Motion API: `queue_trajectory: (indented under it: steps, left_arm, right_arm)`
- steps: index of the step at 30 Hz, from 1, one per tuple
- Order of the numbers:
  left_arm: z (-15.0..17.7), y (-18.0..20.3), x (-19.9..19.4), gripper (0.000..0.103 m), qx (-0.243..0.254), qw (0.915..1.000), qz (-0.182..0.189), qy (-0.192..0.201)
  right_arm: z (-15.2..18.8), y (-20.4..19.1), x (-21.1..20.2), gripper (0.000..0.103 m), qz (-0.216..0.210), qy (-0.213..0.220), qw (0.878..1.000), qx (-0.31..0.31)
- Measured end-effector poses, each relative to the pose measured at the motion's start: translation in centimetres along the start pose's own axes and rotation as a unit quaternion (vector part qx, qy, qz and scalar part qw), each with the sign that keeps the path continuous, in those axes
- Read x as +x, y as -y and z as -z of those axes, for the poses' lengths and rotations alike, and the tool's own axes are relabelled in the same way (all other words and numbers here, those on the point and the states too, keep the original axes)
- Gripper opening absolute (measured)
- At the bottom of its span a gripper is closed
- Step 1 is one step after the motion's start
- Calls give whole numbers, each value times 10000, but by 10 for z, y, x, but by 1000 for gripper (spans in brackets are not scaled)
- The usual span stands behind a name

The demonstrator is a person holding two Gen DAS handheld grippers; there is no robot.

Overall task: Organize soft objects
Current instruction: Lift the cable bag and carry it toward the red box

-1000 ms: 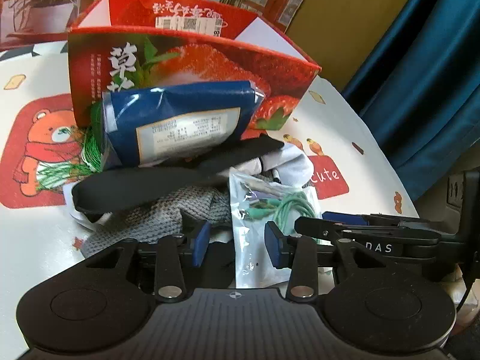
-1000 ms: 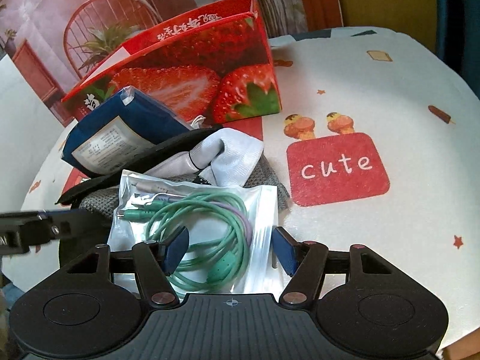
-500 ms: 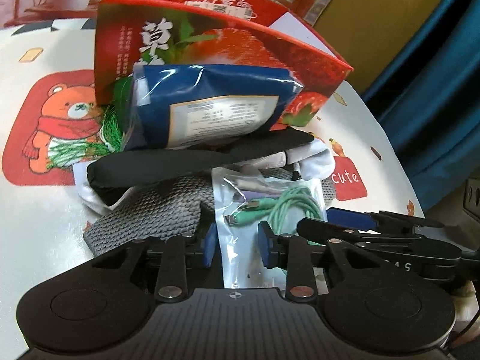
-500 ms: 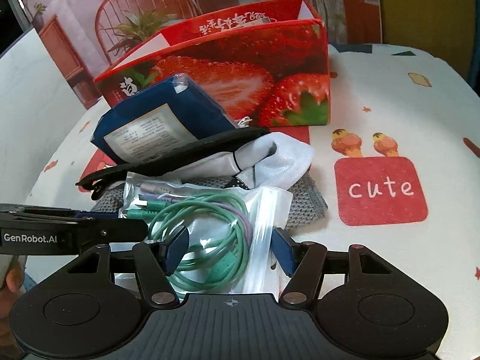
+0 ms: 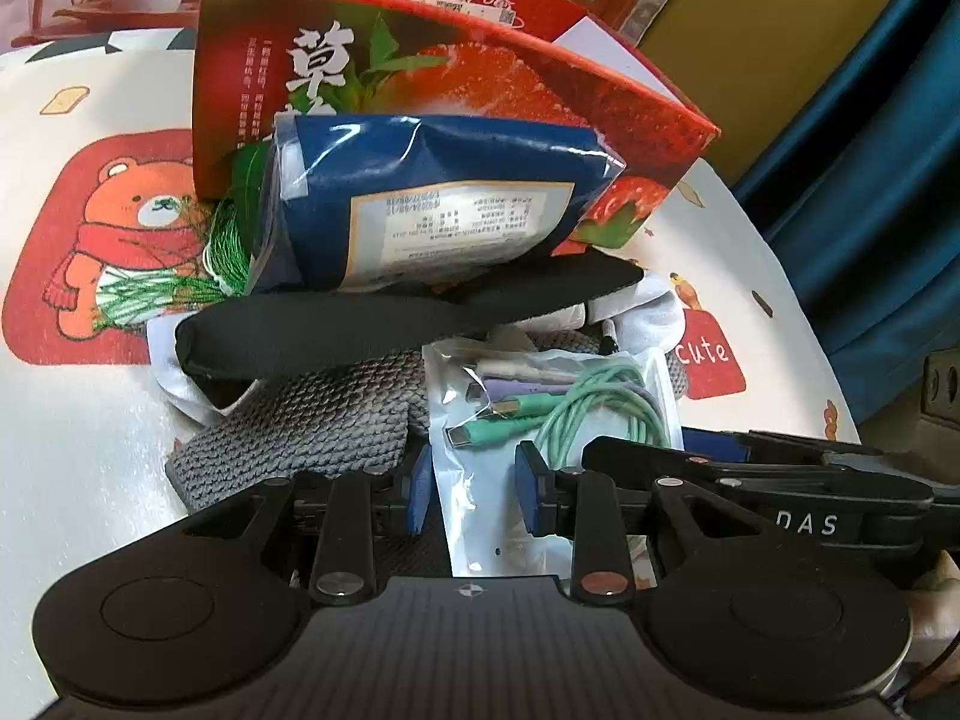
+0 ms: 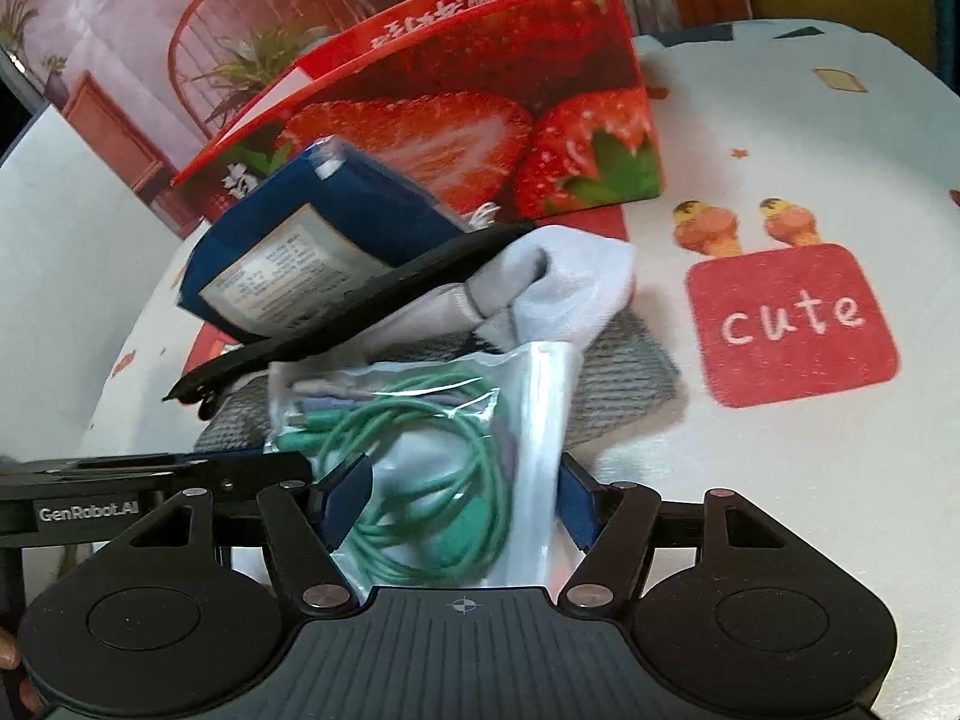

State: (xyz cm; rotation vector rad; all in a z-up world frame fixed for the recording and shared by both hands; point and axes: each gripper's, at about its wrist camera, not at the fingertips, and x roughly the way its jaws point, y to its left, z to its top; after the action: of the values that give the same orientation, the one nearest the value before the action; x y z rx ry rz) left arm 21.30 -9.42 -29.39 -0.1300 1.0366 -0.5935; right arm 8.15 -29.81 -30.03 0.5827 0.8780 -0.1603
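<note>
A clear bag of green cables [image 5: 558,414] [image 6: 432,438] lies on a pile in front of a red strawberry box [image 5: 456,78] [image 6: 480,126]. The pile holds a blue packet [image 5: 432,204] [image 6: 300,246], a black flat pad [image 5: 384,324] [image 6: 360,306], a white sock [image 6: 558,288] and a grey knit cloth [image 5: 312,420] [image 6: 624,372]. My left gripper [image 5: 474,495] is open with the bag's near end between its fingers. My right gripper [image 6: 462,498] is open around the bag's lower part, which looks lifted and bent.
A white tablecloth [image 6: 780,468] with a bear print [image 5: 120,240] and a red "cute" patch [image 6: 792,324] covers the round table. Green string [image 5: 228,240] lies left of the blue packet. A blue curtain [image 5: 888,150] hangs at the right.
Both grippers moved closer to the pile. The cable bag's near end has risen and bent between the right fingers. The left fingers narrowed slightly around the bag.
</note>
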Motion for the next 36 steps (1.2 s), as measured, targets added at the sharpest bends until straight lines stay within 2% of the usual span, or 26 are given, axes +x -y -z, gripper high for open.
queue_trajectory:
  steps: [7, 14, 25, 36]
  left_arm:
    - [-8, 3, -20, 31, 76, 9994, 118, 306]
    - [-17, 11, -38, 31, 190, 9981, 188, 557]
    - [-32, 22, -71, 31, 316, 9933, 289, 1078]
    - [-69, 23, -88, 31, 353, 9893, 172, 1407]
  right_arm:
    - [-10, -8, -16, 53, -67, 133, 9998, -166]
    - [-24, -27, -39, 53, -70, 440, 9974, -564]
    - [-50, -40, -68, 53, -117, 830, 9936, -754]
    - [-92, -61, -80, 53, -216, 1056, 9880, -1111]
